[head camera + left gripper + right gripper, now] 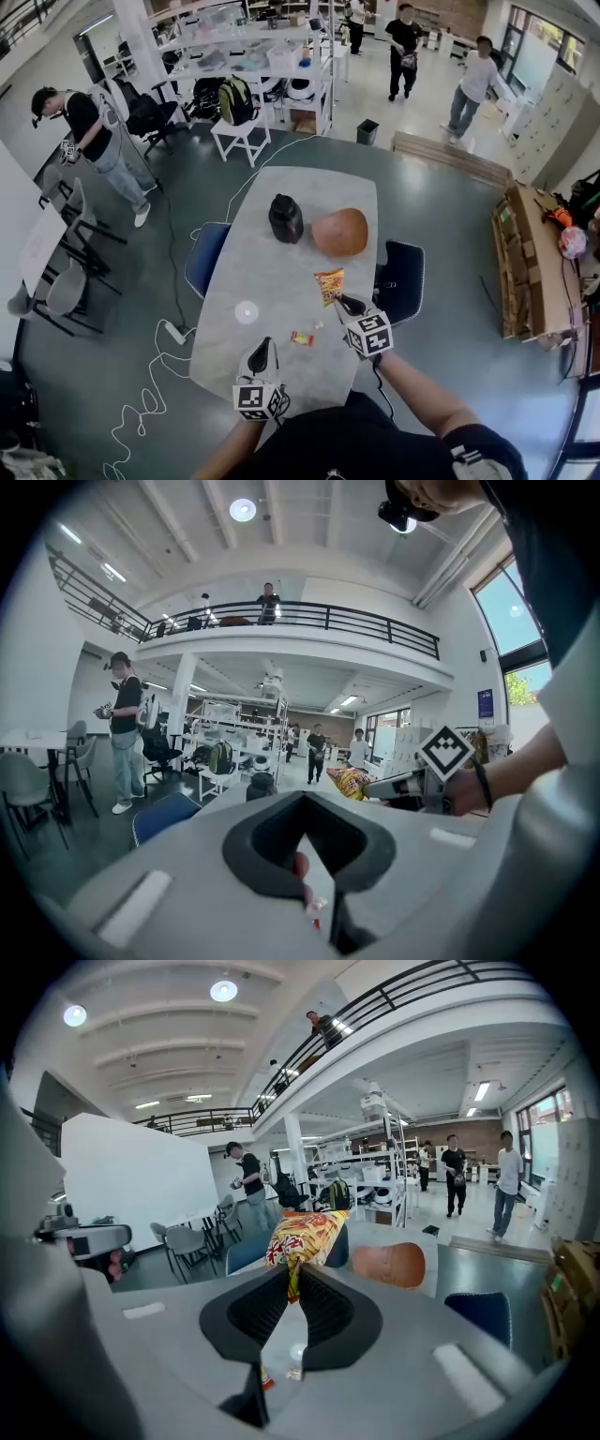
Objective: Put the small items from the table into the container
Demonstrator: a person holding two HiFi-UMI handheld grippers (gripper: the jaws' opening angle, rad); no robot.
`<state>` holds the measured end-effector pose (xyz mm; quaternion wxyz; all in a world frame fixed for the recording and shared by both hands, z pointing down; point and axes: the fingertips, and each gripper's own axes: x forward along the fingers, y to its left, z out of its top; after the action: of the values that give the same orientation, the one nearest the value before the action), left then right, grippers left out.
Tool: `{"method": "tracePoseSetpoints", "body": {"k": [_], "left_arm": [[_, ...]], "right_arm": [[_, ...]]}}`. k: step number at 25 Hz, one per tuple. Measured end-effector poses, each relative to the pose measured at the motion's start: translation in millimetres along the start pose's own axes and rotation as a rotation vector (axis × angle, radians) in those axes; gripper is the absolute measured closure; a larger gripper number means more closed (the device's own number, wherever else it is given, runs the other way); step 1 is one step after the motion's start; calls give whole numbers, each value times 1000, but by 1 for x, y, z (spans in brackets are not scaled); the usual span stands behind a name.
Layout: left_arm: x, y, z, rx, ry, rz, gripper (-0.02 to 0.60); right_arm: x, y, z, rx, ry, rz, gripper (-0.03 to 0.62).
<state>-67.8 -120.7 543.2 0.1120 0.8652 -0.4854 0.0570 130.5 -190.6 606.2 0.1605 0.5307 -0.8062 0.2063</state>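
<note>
One packet at a time is the sound way here. Your right gripper [343, 302] pinches the yellow-and-red snack packet [329, 284] by its near edge. The packet stands up out of the jaws and seems to be lifted off the table [267, 277], over its near half. The black container [286, 217] sits further up the table, well apart from the packet. A brown rounded thing [339, 232] lies just beside the container on the right. I judge the black one to be the target, but no view shows its mouth clearly, so find the opening before you commit.

The grip is on a thin crimped edge, so I expect the bag to flop and swing. Carry it slowly and hold the pinch firm until the bag's free end hangs over the opening. Come in from above rather than from the side, or the bag may nudge the container or catch on the brown thing. Lower the free end inside first, then let go.

Your left gripper [263, 349] rests near your body with its jaws pressed together on nothing. A small red sweet [301, 338] lies on the table just ahead of it and to its right. For that one you will likely need a low approach with the jaws spread first.
</note>
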Motion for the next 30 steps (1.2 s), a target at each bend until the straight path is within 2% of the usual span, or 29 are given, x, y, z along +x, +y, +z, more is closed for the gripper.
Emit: {"method": "tracePoseSetpoints", "body": {"k": [6,9,14,20,24,30], "left_arm": [[5,8,-13,-33,45,53,578],[7,16,-14,-62,58,86,580],[8,25,-25,-67,105,130,578],[-3,31,-51,-98,171,201,578],[-9,30,-67,-124,210,255,578],[-12,43,-75,-145,218,296,578]], "right_arm": [[60,-72,0,7,44,-60,526],[93,-111,-2,41,65,-92,528],[156,-169,-10,95,138,-135,528],[225,-240,-28,107,331,-215,528],[259,-267,-48,82,489,-188,528],[293,-287,-69,80,680,-176,526]]}}
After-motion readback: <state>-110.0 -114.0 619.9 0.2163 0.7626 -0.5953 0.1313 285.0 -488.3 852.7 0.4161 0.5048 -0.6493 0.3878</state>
